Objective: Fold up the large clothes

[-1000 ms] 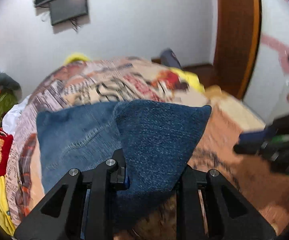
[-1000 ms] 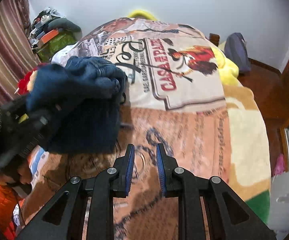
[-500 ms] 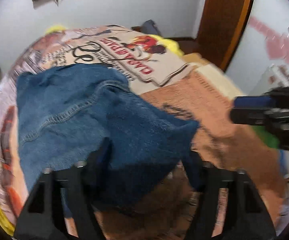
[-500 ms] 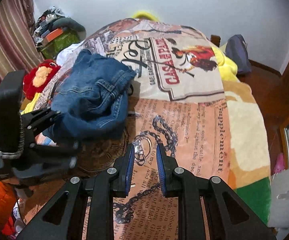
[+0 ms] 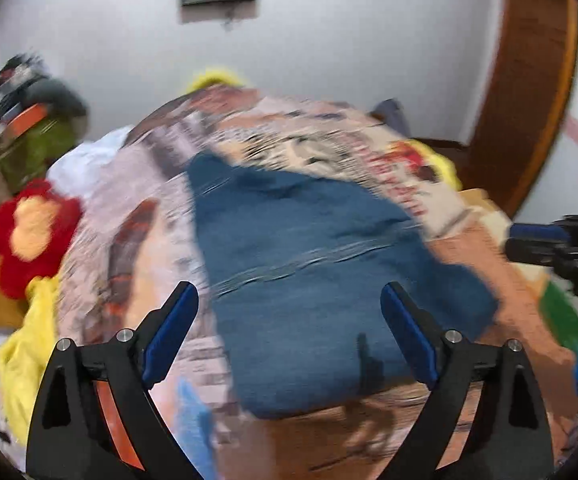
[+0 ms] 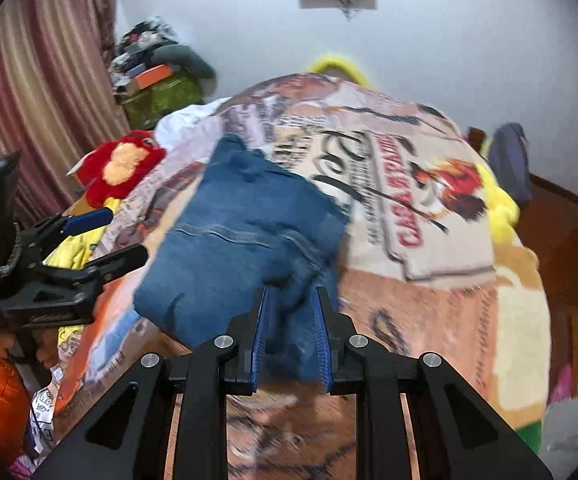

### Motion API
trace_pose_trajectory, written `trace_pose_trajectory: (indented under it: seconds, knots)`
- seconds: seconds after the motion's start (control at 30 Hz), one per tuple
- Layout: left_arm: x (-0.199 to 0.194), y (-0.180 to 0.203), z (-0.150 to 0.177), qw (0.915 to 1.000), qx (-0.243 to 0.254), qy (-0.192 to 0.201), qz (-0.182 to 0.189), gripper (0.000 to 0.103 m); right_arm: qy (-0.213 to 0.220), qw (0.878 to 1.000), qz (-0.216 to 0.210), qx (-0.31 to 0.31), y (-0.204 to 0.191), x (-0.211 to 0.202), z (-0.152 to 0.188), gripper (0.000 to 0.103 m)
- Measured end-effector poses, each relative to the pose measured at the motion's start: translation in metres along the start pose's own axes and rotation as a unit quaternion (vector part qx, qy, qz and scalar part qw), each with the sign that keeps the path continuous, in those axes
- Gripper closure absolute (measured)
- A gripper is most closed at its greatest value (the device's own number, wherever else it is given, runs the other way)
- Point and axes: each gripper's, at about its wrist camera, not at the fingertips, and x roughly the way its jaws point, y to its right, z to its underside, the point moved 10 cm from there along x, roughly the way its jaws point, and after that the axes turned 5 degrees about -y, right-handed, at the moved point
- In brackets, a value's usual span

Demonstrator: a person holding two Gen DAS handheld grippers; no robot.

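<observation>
Right wrist view: my right gripper (image 6: 290,330) pinches the near edge of the jeans (image 6: 245,236) on the bed (image 6: 441,312), left gripper (image 5: 289,336) spread, nearer their left side.

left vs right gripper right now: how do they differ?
1. Left gripper has its jaws spread wide; right gripper has them much narrower.
2. Left gripper holds nothing, the folded jeans lying on the blanket beyond its tips; right gripper has the jeans' near edge between its fingers, though blur hides whether it grips.
Shared: black frames, blue pads, both aimed at the jeans.
</observation>
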Motion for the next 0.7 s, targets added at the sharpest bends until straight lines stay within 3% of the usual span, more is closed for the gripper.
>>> trace_pose_trajectory:
  seconds: [0.2, 0.27, 0.4, 0.53, 0.7]
  knots:
    - [0.041, -0.029, 0.037, 0.9978, -0.022, -0.061, -0.010, 0.010, -0.034, 0.998, -0.011, -0.049, -0.038, 0.051, -0.004, 0.086]
    - [0.057, -0.025, 0.053, 0.9959, -0.025, -0.086, 0.010, 0.010, -0.050, 0.997, -0.006, -0.053, -0.038, 0.068, 0.002, 0.086]
    - [0.070, -0.019, 0.071, 0.9937, -0.040, -0.098, 0.037, 0.009, -0.095, 0.993, 0.025, -0.058, -0.019, 0.107, 0.025, 0.086]
    - [0.076, -0.017, 0.077, 0.9932, -0.045, -0.099, 0.042, 0.009, -0.080, 0.989, 0.040, -0.115, -0.015, 0.112, 0.041, 0.086]
    - [0.073, -0.016, 0.080, 0.9937, -0.040, -0.098, 0.036, 0.009, -0.066, 0.989, 0.048, -0.127, -0.006, 0.104, 0.050, 0.086]
